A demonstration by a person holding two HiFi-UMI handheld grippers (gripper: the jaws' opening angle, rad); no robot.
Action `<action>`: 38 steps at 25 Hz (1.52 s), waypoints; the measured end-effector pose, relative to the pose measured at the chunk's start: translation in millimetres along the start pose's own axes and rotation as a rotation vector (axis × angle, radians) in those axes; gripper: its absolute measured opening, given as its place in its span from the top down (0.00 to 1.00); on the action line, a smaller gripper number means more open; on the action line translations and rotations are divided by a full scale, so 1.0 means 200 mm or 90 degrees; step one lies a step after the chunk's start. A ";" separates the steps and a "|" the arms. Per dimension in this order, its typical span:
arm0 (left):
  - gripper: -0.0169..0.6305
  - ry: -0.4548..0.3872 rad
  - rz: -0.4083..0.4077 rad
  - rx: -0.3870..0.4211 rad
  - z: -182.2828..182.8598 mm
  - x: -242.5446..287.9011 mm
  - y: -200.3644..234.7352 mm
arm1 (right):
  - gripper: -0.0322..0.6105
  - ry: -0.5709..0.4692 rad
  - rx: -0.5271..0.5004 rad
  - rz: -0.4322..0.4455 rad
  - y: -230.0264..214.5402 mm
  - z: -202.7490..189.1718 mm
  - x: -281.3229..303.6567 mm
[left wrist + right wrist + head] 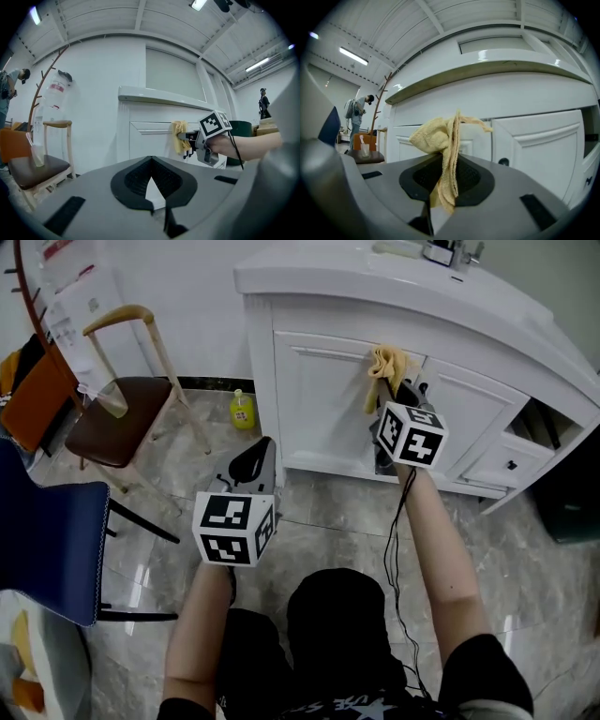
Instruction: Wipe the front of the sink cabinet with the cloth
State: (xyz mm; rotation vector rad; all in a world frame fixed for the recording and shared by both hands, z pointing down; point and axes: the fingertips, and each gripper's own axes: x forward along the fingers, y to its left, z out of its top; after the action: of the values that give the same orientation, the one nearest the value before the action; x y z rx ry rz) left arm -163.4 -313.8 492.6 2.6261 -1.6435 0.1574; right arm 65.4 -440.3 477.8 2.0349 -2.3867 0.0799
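Right gripper view shows the right claw (445, 183) clamped on the cloth (437, 140), a limp yellow rag bunched ahead of its tips, close to the sink cabinet (534, 136) door; contact cannot be confirmed. Judged light, soft and compliant, best held by a gathered fold. Only the head view shows the left claw (251, 465) well short of the cabinet. Its own view shows it closed and empty.

White cubes (233, 528) with black square markers, black cable (388, 568), black short-sleeved top (480, 664) with white print
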 end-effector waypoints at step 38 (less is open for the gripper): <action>0.95 0.051 0.107 -0.049 -0.28 -0.06 0.37 | 0.82 0.038 -0.058 0.181 0.82 -0.40 0.32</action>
State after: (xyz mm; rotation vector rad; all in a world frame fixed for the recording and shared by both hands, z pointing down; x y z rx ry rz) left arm -239.4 -330.3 545.5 2.3926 -1.8040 0.1961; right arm -109.1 -473.8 553.2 1.6212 -2.5721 0.0319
